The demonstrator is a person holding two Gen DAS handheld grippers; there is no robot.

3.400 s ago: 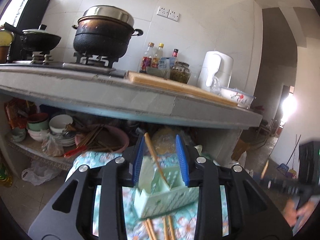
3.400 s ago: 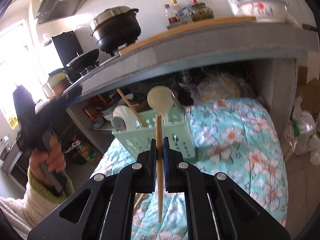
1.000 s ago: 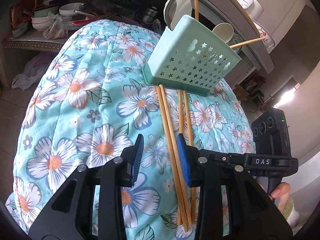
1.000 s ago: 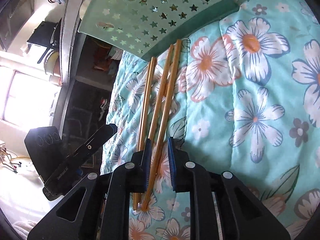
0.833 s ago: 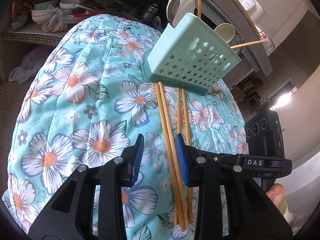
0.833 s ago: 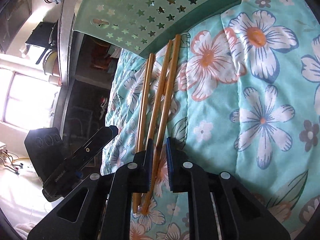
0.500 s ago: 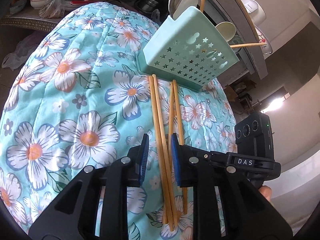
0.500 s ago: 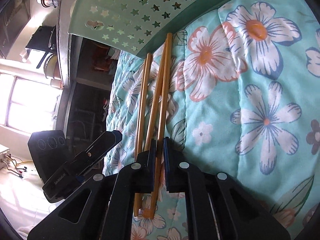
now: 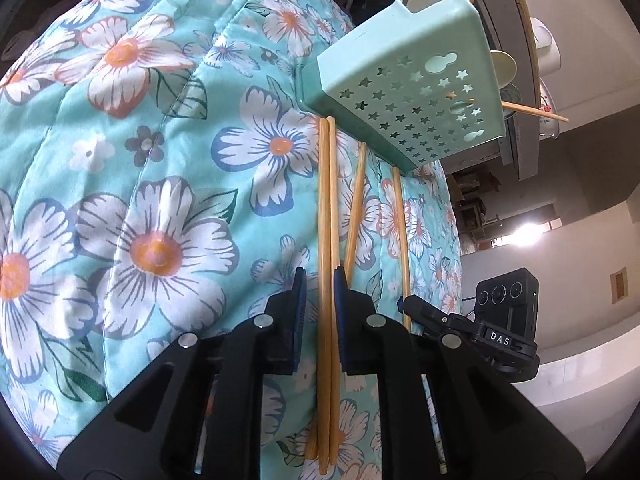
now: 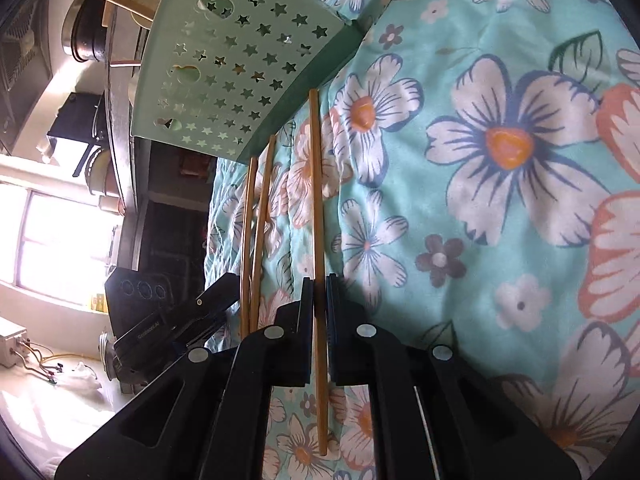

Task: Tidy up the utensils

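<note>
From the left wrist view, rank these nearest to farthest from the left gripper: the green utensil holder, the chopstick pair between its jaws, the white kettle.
1. Chopstick pair, between the left gripper jaws.
2. Green utensil holder, ahead, up right.
3. White kettle, far right on the counter.

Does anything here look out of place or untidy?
Yes. Several chopsticks lie loose on the floral cloth beside the mint holder, not inside it; one lies askew across the others.
</note>
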